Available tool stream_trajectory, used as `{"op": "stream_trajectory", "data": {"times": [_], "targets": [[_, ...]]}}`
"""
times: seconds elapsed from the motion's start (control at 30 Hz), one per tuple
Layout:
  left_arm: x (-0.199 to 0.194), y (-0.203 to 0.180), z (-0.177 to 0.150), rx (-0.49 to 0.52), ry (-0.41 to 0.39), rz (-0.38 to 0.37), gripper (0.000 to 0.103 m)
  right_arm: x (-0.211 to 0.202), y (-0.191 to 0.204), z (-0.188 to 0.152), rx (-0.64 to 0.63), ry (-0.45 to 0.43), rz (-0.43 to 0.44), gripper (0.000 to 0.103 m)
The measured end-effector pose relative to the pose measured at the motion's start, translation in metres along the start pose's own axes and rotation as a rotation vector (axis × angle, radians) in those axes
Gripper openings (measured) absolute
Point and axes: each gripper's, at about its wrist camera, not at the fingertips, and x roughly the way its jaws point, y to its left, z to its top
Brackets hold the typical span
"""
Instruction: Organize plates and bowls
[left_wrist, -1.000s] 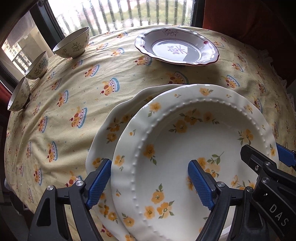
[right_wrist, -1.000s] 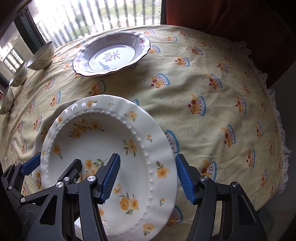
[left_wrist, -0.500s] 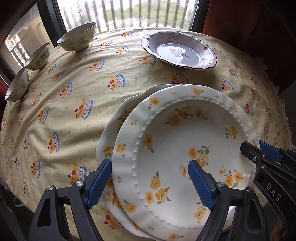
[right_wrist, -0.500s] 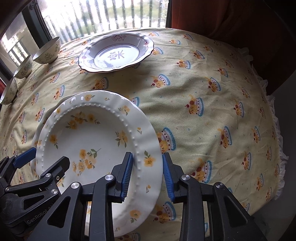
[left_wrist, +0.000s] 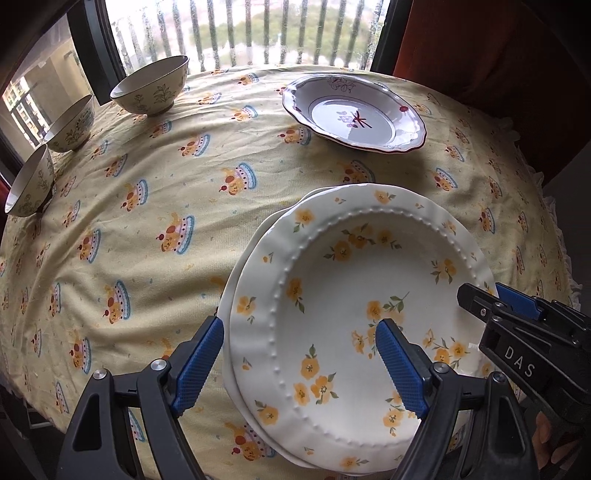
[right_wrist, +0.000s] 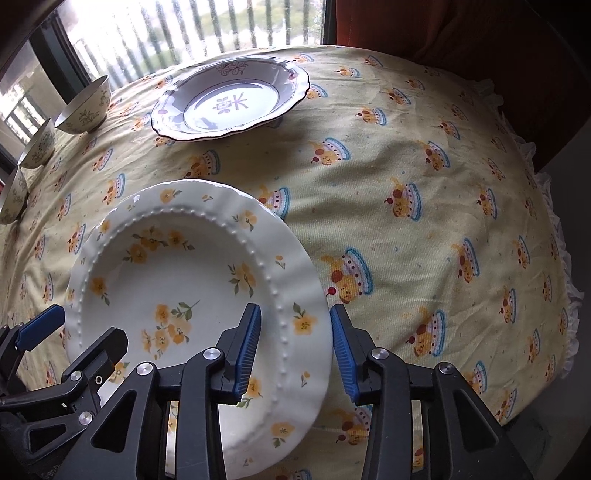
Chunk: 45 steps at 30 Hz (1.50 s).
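A cream plate with yellow flowers (left_wrist: 354, 295) (right_wrist: 177, 280) lies on top of a second matching plate (left_wrist: 231, 295) near the table's front edge. My left gripper (left_wrist: 299, 325) stands open wide across the stack's left rim, with one pad outside it and one over the well. My right gripper (right_wrist: 294, 312) straddles the top plate's right rim; its jaws are opening and the pads stand a little off the rim. A purple-rimmed plate (left_wrist: 354, 114) (right_wrist: 231, 101) sits at the far side. Three patterned bowls (left_wrist: 151, 86) line the far left.
The round table wears a yellow cloth with cake prints (left_wrist: 166, 192) (right_wrist: 424, 184), frilled at the right edge. A window with railings (left_wrist: 240, 33) lies beyond. Bare cloth lies between the stack and the bowls, and to the right of the stack.
The right jaws closed in on the top plate's rim, then widened slightly. The top plate now sits more squarely over the lower one. The left gripper drew back and up, staying open.
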Motion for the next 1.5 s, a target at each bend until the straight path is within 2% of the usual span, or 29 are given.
{"op": "stream_trajectory", "data": {"times": [0.1,0.2,0.23,0.3,0.4,0.53,0.8,0.93,1.13,1.37,1.5], "targets": [[-0.005,0.004,0.005,0.015,-0.018,-0.025,0.086,-0.008,-0.005,0.001,0.091,-0.002,0.013,0.044],[-0.009,0.004,0.011,0.058,-0.014,-0.030,0.086,-0.025,-0.001,0.004,0.127,-0.039,0.012,0.045],[-0.012,0.005,0.013,0.069,-0.022,-0.037,0.086,-0.031,0.002,0.006,0.133,-0.051,0.007,0.047],[-0.019,0.008,0.018,0.079,-0.039,-0.056,0.086,-0.042,0.011,0.009,0.137,-0.080,0.011,0.061],[-0.026,0.012,0.026,0.088,-0.053,-0.081,0.086,-0.055,0.023,0.014,0.139,-0.121,0.005,0.067],[-0.035,0.017,0.038,0.104,-0.080,-0.102,0.087,-0.065,0.036,0.021,0.146,-0.141,0.004,0.070],[-0.039,0.018,0.059,0.110,-0.116,-0.084,0.087,-0.075,0.047,0.041,0.123,-0.182,-0.033,0.076],[-0.038,0.013,0.074,0.097,-0.144,-0.057,0.087,-0.072,0.041,0.058,0.124,-0.188,-0.018,0.077],[-0.031,0.000,0.106,0.048,-0.171,-0.014,0.087,-0.064,0.030,0.093,0.086,-0.207,0.001,0.080],[-0.013,-0.009,0.140,-0.024,-0.197,0.042,0.087,-0.043,0.013,0.141,0.041,-0.227,0.049,0.092],[0.004,-0.009,0.157,-0.041,-0.187,0.070,0.087,-0.028,0.014,0.164,-0.001,-0.248,0.047,0.094]]}}
